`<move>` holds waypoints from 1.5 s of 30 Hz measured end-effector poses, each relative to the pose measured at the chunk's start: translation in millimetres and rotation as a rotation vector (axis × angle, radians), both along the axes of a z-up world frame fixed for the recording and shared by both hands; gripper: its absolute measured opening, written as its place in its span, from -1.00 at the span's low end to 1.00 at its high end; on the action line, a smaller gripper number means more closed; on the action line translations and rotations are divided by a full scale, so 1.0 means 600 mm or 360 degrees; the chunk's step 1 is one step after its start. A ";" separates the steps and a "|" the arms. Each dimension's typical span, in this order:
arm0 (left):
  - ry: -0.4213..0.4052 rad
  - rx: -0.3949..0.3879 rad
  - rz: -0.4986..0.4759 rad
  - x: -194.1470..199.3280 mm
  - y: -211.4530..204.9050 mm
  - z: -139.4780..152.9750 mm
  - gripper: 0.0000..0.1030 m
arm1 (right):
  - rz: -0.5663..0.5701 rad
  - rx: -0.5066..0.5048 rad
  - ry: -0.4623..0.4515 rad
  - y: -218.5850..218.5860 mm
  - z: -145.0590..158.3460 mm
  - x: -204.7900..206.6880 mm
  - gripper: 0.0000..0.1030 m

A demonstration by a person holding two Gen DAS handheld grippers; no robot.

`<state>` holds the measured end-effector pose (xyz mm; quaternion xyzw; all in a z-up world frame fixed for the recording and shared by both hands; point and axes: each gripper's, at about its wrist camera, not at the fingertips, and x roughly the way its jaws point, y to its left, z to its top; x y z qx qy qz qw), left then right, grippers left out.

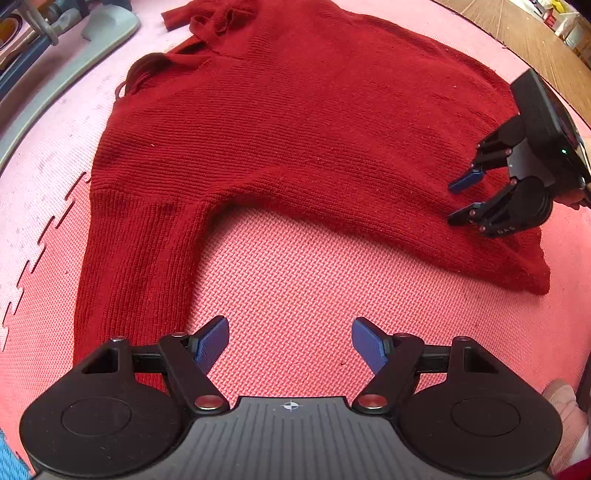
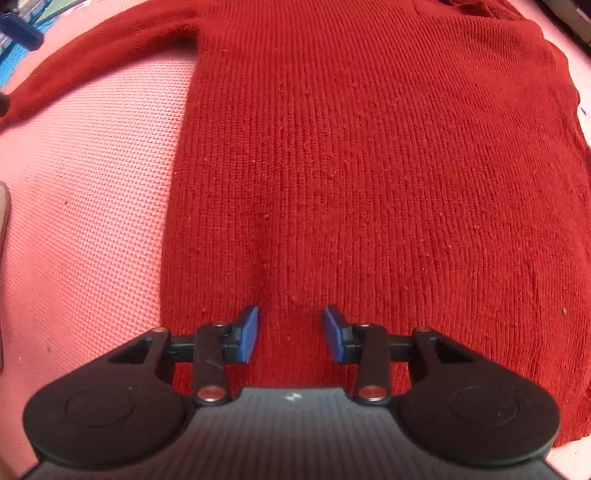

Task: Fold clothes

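The red sweater (image 1: 295,129) is a ribbed knit, matt and slightly fuzzy, with tiny pills of lint on its surface. Under it the pink foam mat (image 1: 295,288) is soft-looking and dull, embossed with a fine woven texture and cut with jigsaw edges. The left gripper (image 1: 290,345) and right gripper (image 2: 291,332) are matt black plastic with a ridged body, shiny round metal rivets and blue rubbery pads on the fingers (image 1: 212,341). Beyond the mat lies a brown wooden floor (image 1: 517,33).
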<state>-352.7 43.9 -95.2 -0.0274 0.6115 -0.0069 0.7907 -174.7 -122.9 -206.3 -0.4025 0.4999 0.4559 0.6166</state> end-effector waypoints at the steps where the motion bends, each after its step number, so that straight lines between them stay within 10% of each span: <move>1: 0.0006 0.0000 0.0004 -0.001 0.001 -0.001 0.47 | -0.0007 -0.0022 0.0016 -0.011 0.000 -0.003 -0.23; 25: -0.0005 -0.0009 -0.0017 -0.006 0.006 0.000 0.47 | -0.0174 -0.0334 0.0170 -0.138 0.038 -0.021 0.02; 31: -0.0011 -0.0008 -0.0016 -0.006 0.004 0.001 0.47 | -0.0664 -0.0255 0.0008 -0.196 0.074 0.077 0.28; 38: -0.0003 -0.0005 -0.0029 -0.004 0.000 0.000 0.47 | -0.1403 -0.0155 0.0162 -0.278 0.032 0.158 0.32; 45: 0.0006 -0.0001 -0.0035 0.000 -0.002 0.000 0.47 | -0.1537 -0.0148 0.0199 -0.295 0.005 0.137 0.30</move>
